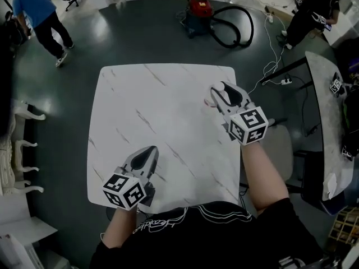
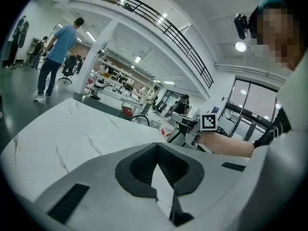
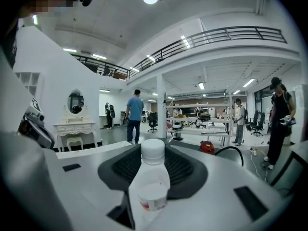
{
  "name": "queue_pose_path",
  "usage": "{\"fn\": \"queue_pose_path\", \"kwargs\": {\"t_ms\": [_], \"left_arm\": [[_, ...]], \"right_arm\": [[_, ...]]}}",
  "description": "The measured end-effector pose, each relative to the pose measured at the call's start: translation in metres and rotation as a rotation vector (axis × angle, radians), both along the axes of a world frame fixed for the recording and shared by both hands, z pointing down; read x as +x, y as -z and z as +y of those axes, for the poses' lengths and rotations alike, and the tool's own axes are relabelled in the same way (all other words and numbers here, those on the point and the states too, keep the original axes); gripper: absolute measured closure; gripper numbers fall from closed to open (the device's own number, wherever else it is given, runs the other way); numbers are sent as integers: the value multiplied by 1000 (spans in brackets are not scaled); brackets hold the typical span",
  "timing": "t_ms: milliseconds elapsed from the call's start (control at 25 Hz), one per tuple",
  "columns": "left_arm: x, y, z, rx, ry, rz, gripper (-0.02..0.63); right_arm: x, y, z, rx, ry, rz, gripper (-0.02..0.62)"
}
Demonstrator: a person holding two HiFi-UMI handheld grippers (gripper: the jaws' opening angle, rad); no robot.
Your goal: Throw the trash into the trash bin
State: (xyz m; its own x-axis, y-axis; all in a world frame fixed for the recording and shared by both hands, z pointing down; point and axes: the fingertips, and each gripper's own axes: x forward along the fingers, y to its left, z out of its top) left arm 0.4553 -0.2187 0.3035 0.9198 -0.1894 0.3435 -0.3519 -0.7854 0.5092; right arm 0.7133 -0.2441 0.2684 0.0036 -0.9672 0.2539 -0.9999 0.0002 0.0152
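Bottle (image 3: pixel 150 182) lies lengthwise in right gripper (image 1: pixel 227 93), cap toward its jaw tips.

White desk (image 1: pixel 162 105) with thin grey-brown veins, clear bottle (image 3: pixel 153 179) with white cap, pale grey left claw (image 1: pixel 149 150) and right claw (image 1: pixel 220 89) lined black, black-and-white marker cubes (image 1: pixel 124 190), dark grey floor (image 1: pixel 140 32), red vacuum (image 1: pixel 199 7)

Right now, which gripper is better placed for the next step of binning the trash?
Right. The right gripper has its jaws closed on a clear plastic bottle with a white cap. The left gripper is shut and empty. No trash bin shows in any view.
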Motion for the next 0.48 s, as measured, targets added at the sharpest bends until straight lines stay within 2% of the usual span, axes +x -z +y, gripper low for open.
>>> {"fn": "queue_pose_path", "kwargs": {"t_ms": [240,480], "left_arm": [[-6,7,9,12,16,-3,601],[-5,19,44,38,5,13,601]], "right_arm": [[6,22,15,45,-38,-5,426],[8,45,53,77,-52,13,426]]}}
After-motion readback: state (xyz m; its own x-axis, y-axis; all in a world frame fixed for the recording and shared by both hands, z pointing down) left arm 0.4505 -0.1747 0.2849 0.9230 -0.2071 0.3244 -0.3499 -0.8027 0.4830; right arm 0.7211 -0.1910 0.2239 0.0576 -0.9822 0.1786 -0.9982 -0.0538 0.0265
